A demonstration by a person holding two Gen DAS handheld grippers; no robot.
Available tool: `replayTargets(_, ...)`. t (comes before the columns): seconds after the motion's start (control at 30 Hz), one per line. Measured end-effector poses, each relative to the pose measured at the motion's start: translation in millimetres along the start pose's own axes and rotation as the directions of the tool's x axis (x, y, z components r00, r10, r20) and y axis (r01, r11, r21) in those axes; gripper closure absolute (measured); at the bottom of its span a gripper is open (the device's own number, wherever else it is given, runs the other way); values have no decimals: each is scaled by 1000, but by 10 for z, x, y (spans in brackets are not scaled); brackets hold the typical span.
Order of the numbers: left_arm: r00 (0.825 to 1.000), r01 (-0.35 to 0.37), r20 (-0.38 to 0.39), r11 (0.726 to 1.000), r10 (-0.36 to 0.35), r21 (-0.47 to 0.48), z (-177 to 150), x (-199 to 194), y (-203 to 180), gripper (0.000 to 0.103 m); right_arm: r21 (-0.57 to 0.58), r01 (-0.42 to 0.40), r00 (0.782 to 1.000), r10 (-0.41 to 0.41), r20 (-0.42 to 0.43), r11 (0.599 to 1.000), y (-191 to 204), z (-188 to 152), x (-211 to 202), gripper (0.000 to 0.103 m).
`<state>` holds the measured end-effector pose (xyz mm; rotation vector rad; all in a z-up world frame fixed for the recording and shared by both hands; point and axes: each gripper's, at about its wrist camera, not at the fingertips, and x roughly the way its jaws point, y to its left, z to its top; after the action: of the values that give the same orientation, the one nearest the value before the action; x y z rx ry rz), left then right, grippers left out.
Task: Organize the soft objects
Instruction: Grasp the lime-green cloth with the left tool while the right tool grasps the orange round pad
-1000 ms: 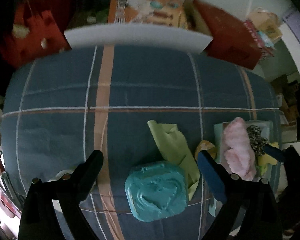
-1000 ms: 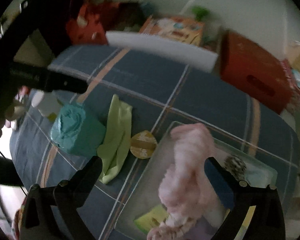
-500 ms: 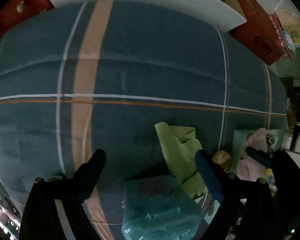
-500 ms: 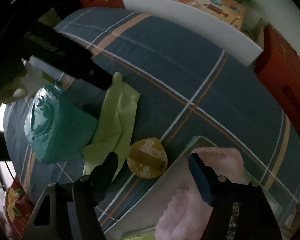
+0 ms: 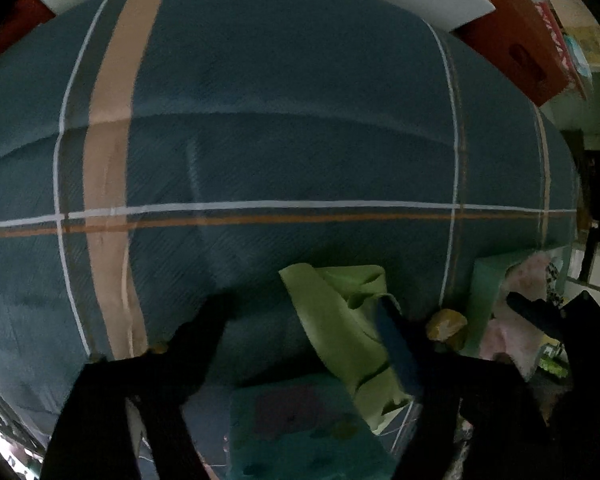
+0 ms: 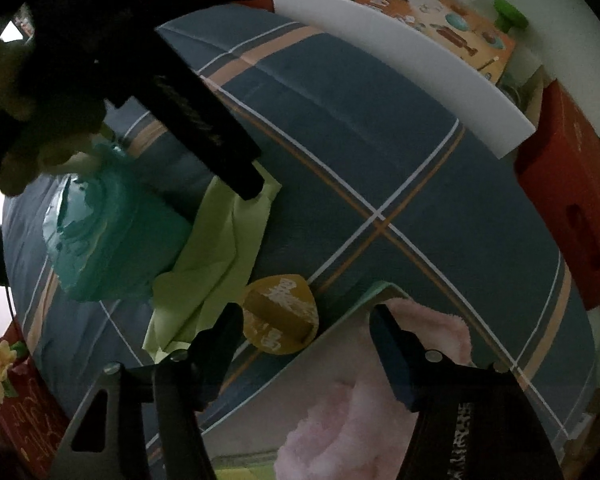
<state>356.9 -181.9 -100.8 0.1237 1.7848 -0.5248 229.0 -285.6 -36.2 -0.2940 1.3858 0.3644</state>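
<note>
No legible text anywhere.

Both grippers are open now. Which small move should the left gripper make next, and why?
Probably lower the left gripper a little and close it on the teal cushion. Its open fingers already straddle that cushion, which lies on the plaid cloth beside the green cloth, outside the tray. The right gripper hovers open near the yellow pouch.
</note>
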Motion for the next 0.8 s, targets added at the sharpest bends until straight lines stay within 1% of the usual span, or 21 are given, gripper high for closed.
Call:
replayTargets(0.07, 1000, 5, -6, 1000, -5, 18, 6, 11, -43, 33, -5, -5, 1000, 5, 5, 1000, 38, -14, 4, 34)
replayTargets(0.13, 1000, 11, -15, 999, -11, 43, 1, 19, -118, 43, -10, -4, 1000, 4, 8, 1000, 58, 5, -1, 34)
replayTargets(0.2, 999, 22, -26, 998, -20, 66, -8, 38, -176, 48, -8, -9, 1000, 9, 10, 1000, 80, -2, 0, 34)
replayTargets(0.3, 1000, 4, -24, 996, -2, 86, 15, 65, -245, 53, -12, -12, 1000, 12, 12, 1000, 117, -37, -23, 34)
replayTargets(0.37, 1000, 18, -22, 995, -16, 95, 8, 62, -259, 65, -17, -12, 1000, 12, 9, 1000, 94, -50, -27, 34)
replayTargets(0.4, 999, 39, -26, 995, -37, 97, 6, 67, -274, 76, -18, -9, 1000, 9, 8, 1000, 117, -56, -33, 34)
replayTargets(0.43, 998, 58, -31, 993, -55, 101, 1, 80, -295, 80, -16, -7, 1000, 7, 6, 1000, 118, -61, -34, 34)
replayTargets(0.5, 999, 47, -29, 991, -44, 128, -45, 120, -433, 82, -9, -7, 1000, 7, 6, 1000, 103, -62, -31, 34)
replayTargets(0.57, 999, 48, -28, 988, -45, 148, -35, 127, -474, 87, -7, -4, 1000, 4, 3, 1000, 138, -21, -13, 34)
replayTargets(0.6, 998, 61, -28, 987, -57, 147, 3, 134, -502, 94, -8, -4, 1000, 4, 2, 1000, 139, -26, -16, 34)
replayTargets(0.63, 997, 74, -28, 986, -71, 149, 19, 128, -503, 96, -11, -5, 1000, 5, 2, 1000, 140, -29, -21, 34)
replayTargets(0.67, 997, 75, -21, 985, -73, 154, 20, 118, -586, 96, -15, -6, 1000, 6, 3, 1000, 130, -25, -17, 34)
replayTargets(0.73, 997, 82, -2, 983, -82, 163, 7, 95, -612, 97, -24, -11, 1000, 11, 8, 1000, 136, -18, -23, 34)
replayTargets(0.8, 995, 98, 14, 982, -102, 161, -130, 30, -506, 98, -46, -16, 1000, 17, 15, 999, 169, -26, -33, 34)
